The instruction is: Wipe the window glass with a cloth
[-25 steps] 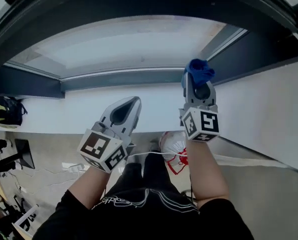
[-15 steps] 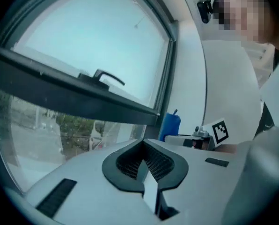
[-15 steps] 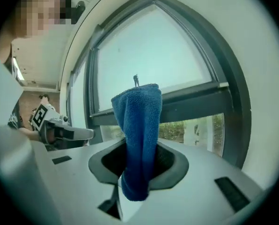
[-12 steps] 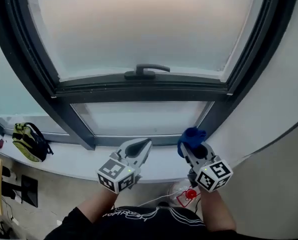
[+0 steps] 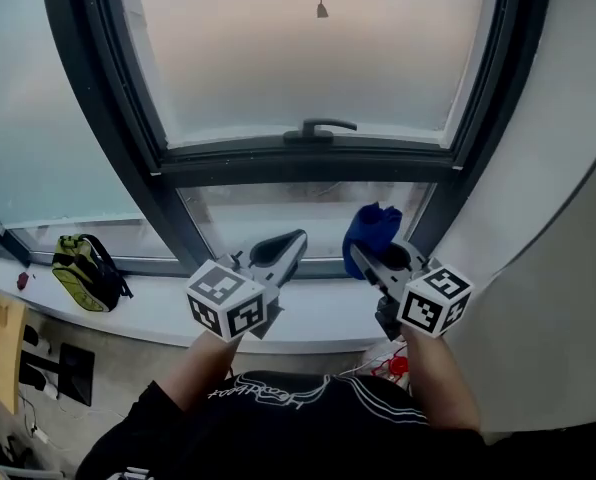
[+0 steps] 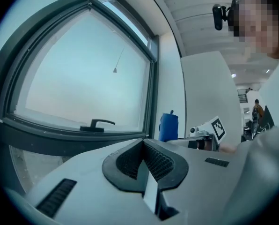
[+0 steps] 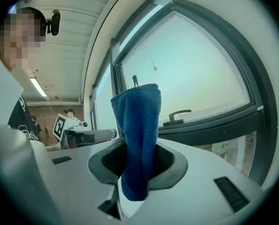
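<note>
A large frosted window pane [image 5: 318, 58] in a dark frame fills the top of the head view, with a dark handle [image 5: 323, 128] on its lower rail. My right gripper [image 5: 370, 253] is shut on a folded blue cloth [image 5: 370, 230], which stands up out of its jaws in front of the small lower pane [image 5: 278, 218]. In the right gripper view the blue cloth [image 7: 138, 139] rises between the pads, short of the glass. My left gripper [image 5: 290, 243] is shut and holds nothing; its pads [image 6: 142, 161] meet.
A white sill [image 5: 308, 313] runs under the window. A yellow-green backpack [image 5: 88, 268] lies on the sill at the left. A white wall [image 5: 568, 228] stands close on the right. A pull cord weight [image 5: 321, 10] hangs before the upper pane.
The head view has tilted upward from the sill and floor to the whole window. Both grippers stay side by side in front of the lower pane, the cloth still held in the right one.
</note>
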Demonstrator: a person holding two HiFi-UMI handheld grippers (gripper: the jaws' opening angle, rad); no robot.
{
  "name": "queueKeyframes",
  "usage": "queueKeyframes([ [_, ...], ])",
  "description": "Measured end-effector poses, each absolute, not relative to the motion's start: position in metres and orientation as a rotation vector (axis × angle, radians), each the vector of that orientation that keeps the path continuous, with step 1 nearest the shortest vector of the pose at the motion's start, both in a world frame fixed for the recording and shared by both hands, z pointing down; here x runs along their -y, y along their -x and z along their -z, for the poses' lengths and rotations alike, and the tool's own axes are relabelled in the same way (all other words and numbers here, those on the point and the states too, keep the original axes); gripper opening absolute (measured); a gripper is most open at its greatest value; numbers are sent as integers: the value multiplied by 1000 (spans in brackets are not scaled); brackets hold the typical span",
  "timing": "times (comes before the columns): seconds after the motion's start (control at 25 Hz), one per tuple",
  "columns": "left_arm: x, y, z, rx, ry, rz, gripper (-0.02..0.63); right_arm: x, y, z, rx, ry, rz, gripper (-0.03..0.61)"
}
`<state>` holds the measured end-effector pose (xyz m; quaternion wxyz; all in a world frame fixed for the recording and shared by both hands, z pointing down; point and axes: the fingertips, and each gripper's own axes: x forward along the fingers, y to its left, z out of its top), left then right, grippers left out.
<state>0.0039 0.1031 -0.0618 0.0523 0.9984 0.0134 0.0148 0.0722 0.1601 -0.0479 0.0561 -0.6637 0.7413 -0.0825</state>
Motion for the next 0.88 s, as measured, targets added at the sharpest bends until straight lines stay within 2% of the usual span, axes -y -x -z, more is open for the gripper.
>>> queueKeyframes([
  [0.28,-88,12,51,-21,-3049,-54,3,-137,-44,35,-2309,1981,265,92],
  [0.88,-120,32,66,-56,-3049,-34,3,-167,-22,51,-2294,2039,222,92],
])
